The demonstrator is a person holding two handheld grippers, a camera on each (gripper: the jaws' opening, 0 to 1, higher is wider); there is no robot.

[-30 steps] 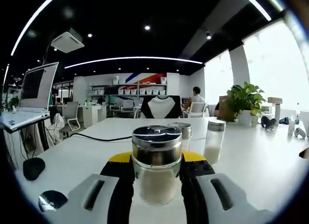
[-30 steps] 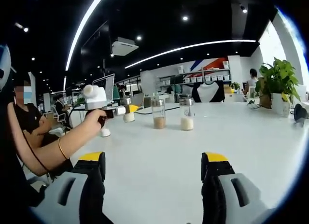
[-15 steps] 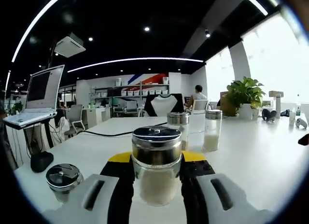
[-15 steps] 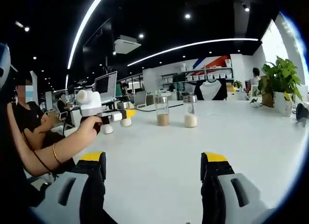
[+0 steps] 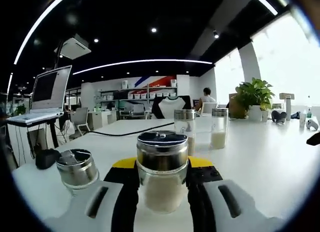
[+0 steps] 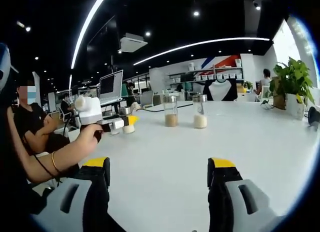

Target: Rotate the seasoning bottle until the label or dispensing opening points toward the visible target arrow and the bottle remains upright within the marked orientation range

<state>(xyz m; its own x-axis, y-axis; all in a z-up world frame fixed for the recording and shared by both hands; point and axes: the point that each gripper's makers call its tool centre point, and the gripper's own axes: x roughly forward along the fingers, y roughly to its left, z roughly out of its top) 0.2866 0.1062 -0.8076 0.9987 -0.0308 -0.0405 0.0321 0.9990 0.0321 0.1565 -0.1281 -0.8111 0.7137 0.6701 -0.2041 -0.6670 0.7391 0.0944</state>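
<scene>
A glass seasoning bottle (image 5: 162, 172) with a metal lid and pale powder stands upright between my left gripper's (image 5: 162, 164) jaws, which are shut on its sides. In the right gripper view a hand holds that left gripper (image 6: 120, 124) low over the white table (image 6: 165, 147) at the left, with the bottle (image 6: 129, 125) at its tip. My right gripper (image 6: 159, 168) stands open over bare table, with nothing between its yellow-tipped jaws. Its writing or opening is too small to tell.
A second lidded jar (image 5: 77, 168) stands close on the left of the held bottle. Two tall shakers, one brown-filled (image 5: 184, 129) and one white-filled (image 5: 219, 128), stand farther back. A laptop (image 5: 47, 94) on a stand, a black cable (image 5: 125, 132) and a plant (image 5: 255, 97) lie beyond.
The left gripper has shifted a little to the left with the bottle still held, so the lidded jar now shows fully. The right gripper stays open and still.
</scene>
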